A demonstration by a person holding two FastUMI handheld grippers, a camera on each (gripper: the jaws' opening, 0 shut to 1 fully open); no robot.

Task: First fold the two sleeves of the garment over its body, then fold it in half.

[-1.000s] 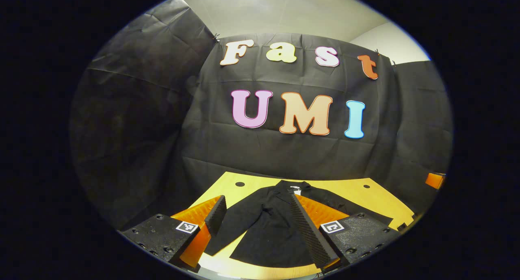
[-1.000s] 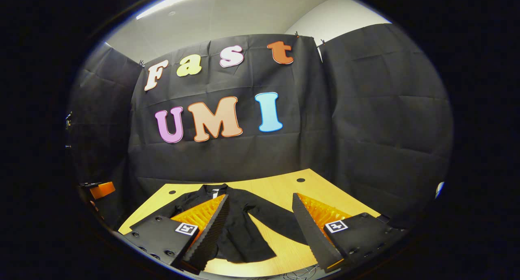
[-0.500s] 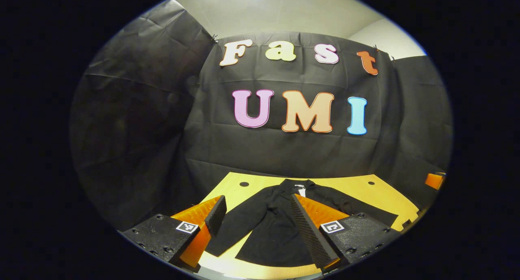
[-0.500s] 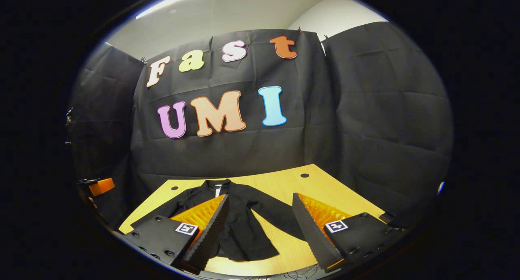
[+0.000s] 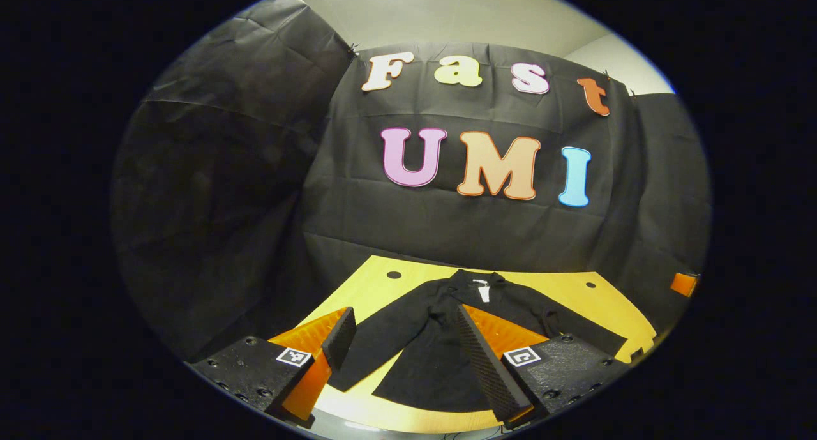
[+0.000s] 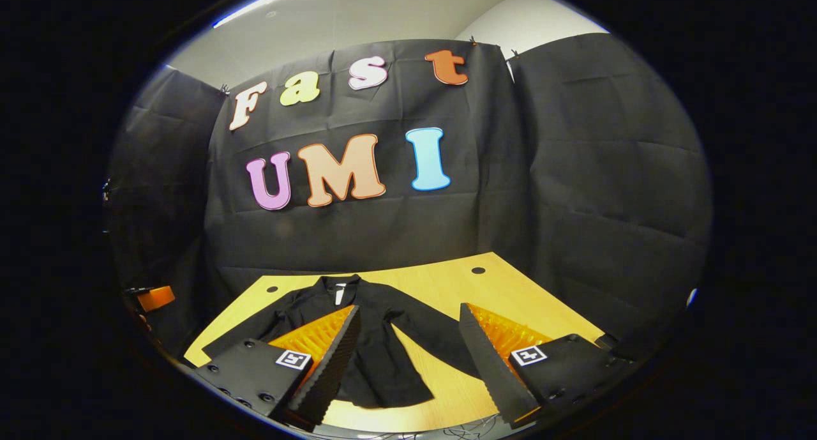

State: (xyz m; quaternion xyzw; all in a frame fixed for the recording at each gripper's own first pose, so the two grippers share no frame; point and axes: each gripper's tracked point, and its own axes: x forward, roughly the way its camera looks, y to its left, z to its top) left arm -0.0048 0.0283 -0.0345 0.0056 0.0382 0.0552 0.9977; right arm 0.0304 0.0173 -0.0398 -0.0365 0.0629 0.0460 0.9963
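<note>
Since both the left gripper (image 5: 403,341) and right gripper (image 6: 408,338) hover open-jawed, a sloppy pinch at the garment's (image 6: 376,338) 4 o'clock sleeve (image 6: 434,341) could drag the body across the desk (image 6: 504,287).

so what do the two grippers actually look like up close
Both match. The left gripper and right gripper each have two long wedge-shaped jaws with ribbed inner faces. Each jaw sits on a black textured block with screw holes, and each block carries a small square black-and-white marker.
</note>
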